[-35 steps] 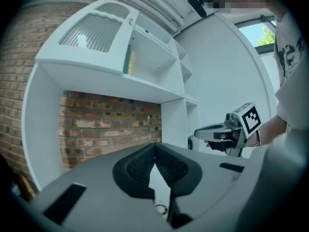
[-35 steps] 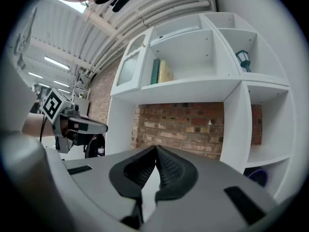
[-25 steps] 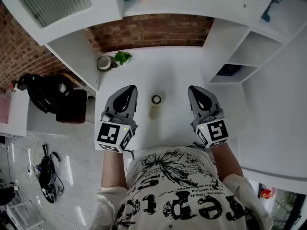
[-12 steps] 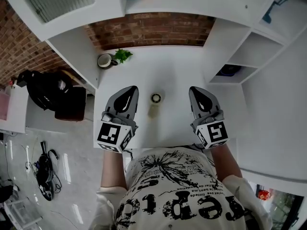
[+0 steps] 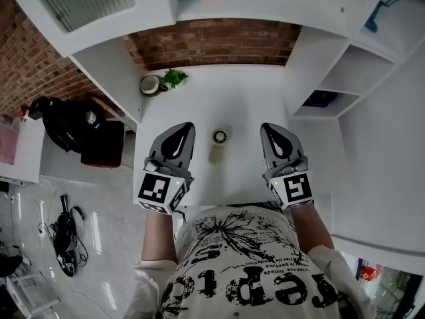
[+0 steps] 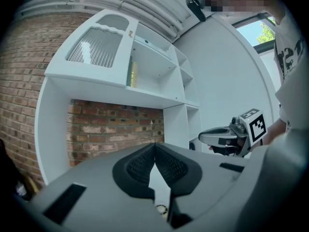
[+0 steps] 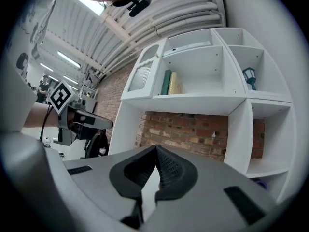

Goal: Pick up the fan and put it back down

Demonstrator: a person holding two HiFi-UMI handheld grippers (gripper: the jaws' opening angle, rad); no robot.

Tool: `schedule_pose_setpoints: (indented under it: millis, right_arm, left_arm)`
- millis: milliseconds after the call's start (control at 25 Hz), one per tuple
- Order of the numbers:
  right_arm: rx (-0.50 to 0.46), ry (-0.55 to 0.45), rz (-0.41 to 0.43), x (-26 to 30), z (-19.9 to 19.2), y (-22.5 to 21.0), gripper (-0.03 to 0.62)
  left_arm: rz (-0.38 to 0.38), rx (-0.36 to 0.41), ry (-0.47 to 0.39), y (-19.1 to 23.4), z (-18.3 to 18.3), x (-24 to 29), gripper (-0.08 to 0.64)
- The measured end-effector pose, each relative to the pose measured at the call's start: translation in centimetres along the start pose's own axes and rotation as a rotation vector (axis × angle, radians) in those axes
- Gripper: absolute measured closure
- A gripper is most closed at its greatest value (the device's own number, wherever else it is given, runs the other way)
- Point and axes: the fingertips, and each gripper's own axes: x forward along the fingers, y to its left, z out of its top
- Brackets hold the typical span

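Observation:
The fan (image 5: 216,145) is a small beige piece with a dark ring at its far end. It rests on the white desk (image 5: 239,98), midway between my two grippers. My left gripper (image 5: 182,126) hovers just left of it, jaws shut and empty. My right gripper (image 5: 268,126) hovers to its right, also shut on nothing. In the left gripper view the pads (image 6: 155,146) meet at the tip, and the right gripper (image 6: 227,137) shows at the side. In the right gripper view the pads (image 7: 156,149) touch too, with the left gripper (image 7: 79,122) off to the left.
A mug (image 5: 150,84) and a small green plant (image 5: 174,78) stand at the desk's back left, against the brick wall (image 5: 212,42). White shelf cubbies (image 5: 332,92) flank the right side. A black bag on a chair (image 5: 73,128) sits left of the desk.

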Motion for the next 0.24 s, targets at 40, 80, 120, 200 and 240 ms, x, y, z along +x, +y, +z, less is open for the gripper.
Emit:
schedule_pose_setpoints:
  millis: [40, 80, 120, 200, 240]
  right_arm:
    - [-0.001, -0.001, 0.003, 0.09, 0.02, 0.11, 0.580]
    - [-0.004, -0.002, 0.005, 0.17, 0.04, 0.22, 0.580]
    - [-0.007, -0.003, 0.008, 0.22, 0.08, 0.30, 0.580]
    - [-0.014, -0.007, 0.011, 0.28, 0.17, 0.41, 0.580]
    - [-0.018, -0.008, 0.012, 0.30, 0.21, 0.46, 0.580]
  left_arm:
    - [0.001, -0.002, 0.002, -0.01, -0.15, 0.00, 0.546]
    - [0.001, -0.002, 0.003, -0.02, -0.24, 0.01, 0.546]
    - [-0.001, -0.001, 0.004, -0.05, -0.29, 0.05, 0.546]
    - [-0.003, 0.003, 0.005, -0.08, -0.31, 0.16, 0.546]
    - [-0.003, 0.005, 0.006, -0.09, -0.31, 0.21, 0.546]
